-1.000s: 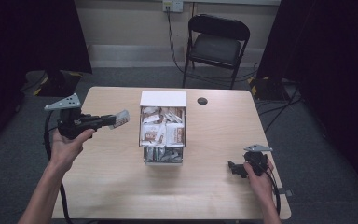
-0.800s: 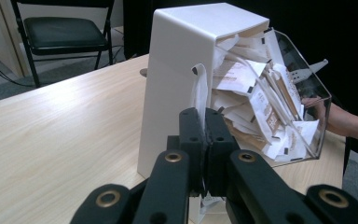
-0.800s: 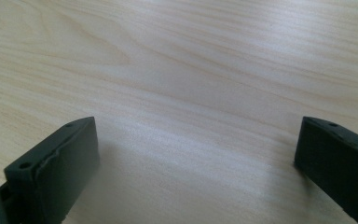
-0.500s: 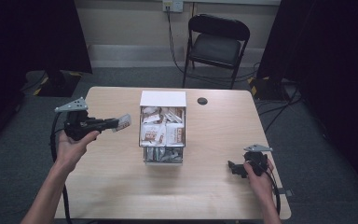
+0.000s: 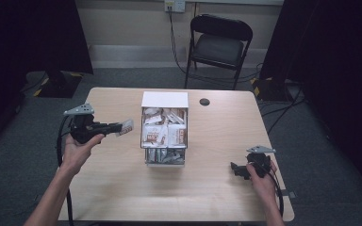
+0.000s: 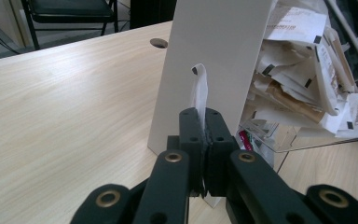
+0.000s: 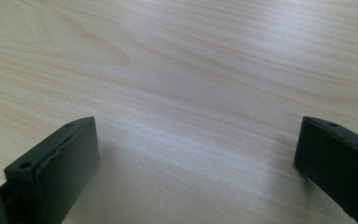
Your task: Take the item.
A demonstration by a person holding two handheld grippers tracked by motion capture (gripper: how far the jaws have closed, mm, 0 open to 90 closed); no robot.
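Over the last second the left tongs (image 5: 115,127), clenched on a white sachet (image 5: 125,127), had sunk and drifted from about ten o'clock on the worktop (image 5: 217,197) toward nine, with the sachet just beside the clear box (image 5: 165,157) of packets. The sachet probably came out of the box and would be set down on the bare wood. The right tongs (image 5: 235,168) stayed released, resting at four o'clock.

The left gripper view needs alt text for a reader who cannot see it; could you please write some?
The left gripper has its black jaws shut on a thin white packet, held edge-on above a light wooden table. Just behind it stands the white side panel of a clear box, crammed with similar packets.
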